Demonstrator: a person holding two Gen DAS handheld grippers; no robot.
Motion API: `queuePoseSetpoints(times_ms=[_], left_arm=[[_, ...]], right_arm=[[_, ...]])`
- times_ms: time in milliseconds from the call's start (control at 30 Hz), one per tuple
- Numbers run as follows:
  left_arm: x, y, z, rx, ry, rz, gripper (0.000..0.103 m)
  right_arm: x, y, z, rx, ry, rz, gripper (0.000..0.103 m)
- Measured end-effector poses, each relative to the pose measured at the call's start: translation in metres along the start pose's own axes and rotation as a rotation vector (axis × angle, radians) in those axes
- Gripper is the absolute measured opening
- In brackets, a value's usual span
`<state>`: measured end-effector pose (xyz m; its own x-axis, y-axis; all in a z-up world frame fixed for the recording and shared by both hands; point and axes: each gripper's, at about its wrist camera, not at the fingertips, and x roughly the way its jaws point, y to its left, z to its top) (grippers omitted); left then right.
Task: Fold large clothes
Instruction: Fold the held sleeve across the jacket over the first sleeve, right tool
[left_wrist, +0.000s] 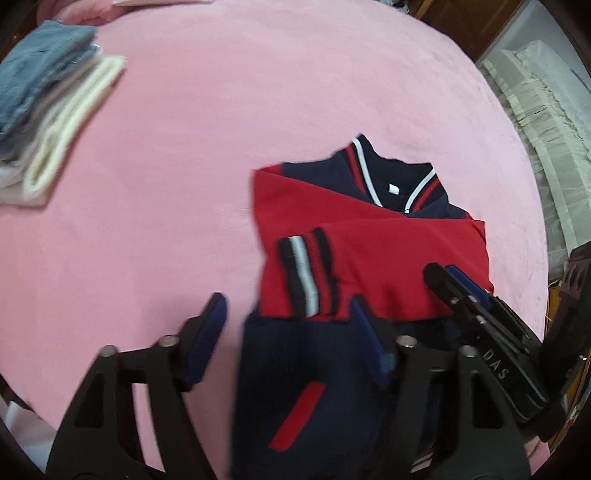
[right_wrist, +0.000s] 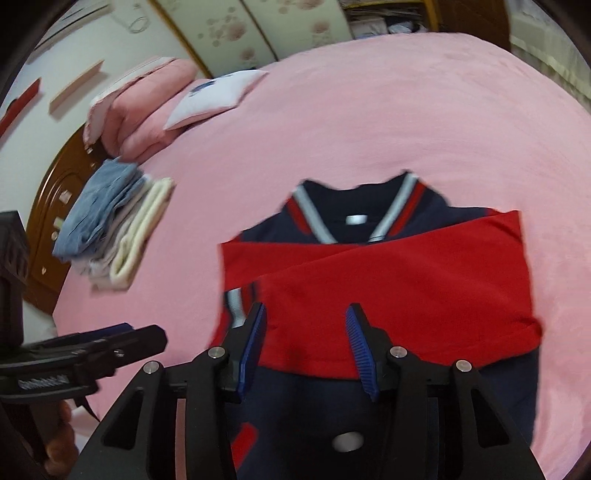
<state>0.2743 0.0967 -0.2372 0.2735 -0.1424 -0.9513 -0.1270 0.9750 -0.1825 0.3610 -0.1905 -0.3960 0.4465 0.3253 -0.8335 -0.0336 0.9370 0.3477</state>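
a red and navy jacket (left_wrist: 354, 236) lies on the pink blanket (left_wrist: 258, 92), sleeves crossed over its front. a stack of folded clothes (left_wrist: 51, 107) sits well apart. left gripper (left_wrist: 288, 325) half open over the jacket's edge, right gripper (right_wrist: 306, 332) narrower above the hem; contact looks unlikely, though blur hides it. only the right wrist view shows pillows (right_wrist: 147, 103).

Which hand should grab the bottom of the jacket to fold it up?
Probably the left gripper: its open fingers straddle the jacket edge near the striped cuff. The right gripper hovers open mid-jacket.
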Motion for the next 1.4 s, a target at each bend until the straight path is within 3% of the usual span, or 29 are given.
queuePoseSetpoints(times_ms=[100, 233, 400, 633, 733, 800, 900, 967, 1100, 1200, 1367, 1400], left_arm=[[0.034, -0.017, 0.009, -0.027, 0.052, 0.024, 0.052], [0.067, -0.027, 0.013, -0.035, 0.120, 0.138, 0.052], [0.081, -0.035, 0.016, -0.041, 0.122, 0.154, 0.053], [0.098, -0.034, 0.023, -0.105, 0.113, 0.148, 0.057], [0.090, -0.045, 0.028, -0.102, 0.128, 0.181, 0.057], [0.078, -0.058, 0.031, -0.053, 0.102, 0.206, 0.057], [0.055, -0.080, 0.038, 0.033, 0.006, 0.169, 0.057], [0.053, -0.091, 0.044, 0.066, -0.040, 0.148, 0.057], [0.086, -0.100, 0.056, 0.084, 0.041, 0.180, 0.057], [0.100, -0.086, 0.053, 0.045, 0.066, 0.187, 0.057], [0.086, -0.072, 0.052, -0.040, 0.015, 0.054, 0.057], [0.078, -0.070, 0.049, -0.057, -0.004, 0.025, 0.057]], right_arm=[[0.011, -0.027, 0.014, 0.037, 0.054, -0.055, 0.029], [0.018, -0.066, 0.017, 0.064, 0.079, -0.108, 0.013], [0.010, -0.118, 0.004, 0.200, 0.087, -0.100, 0.001], [0.018, -0.158, 0.000, 0.314, 0.045, -0.106, 0.000], [0.022, -0.166, 0.008, 0.377, 0.058, -0.110, 0.000], [0.009, -0.156, 0.022, 0.336, 0.045, -0.142, 0.000], [-0.013, -0.142, 0.042, 0.218, -0.041, -0.133, 0.000], [-0.009, -0.144, 0.053, 0.210, -0.038, -0.123, 0.000], [0.031, -0.162, 0.059, 0.275, 0.097, -0.209, 0.000], [0.034, -0.170, 0.060, 0.333, 0.073, -0.210, 0.000], [0.012, -0.160, 0.063, 0.263, 0.004, -0.365, 0.000], [0.008, -0.159, 0.063, 0.273, 0.006, -0.363, 0.000]])
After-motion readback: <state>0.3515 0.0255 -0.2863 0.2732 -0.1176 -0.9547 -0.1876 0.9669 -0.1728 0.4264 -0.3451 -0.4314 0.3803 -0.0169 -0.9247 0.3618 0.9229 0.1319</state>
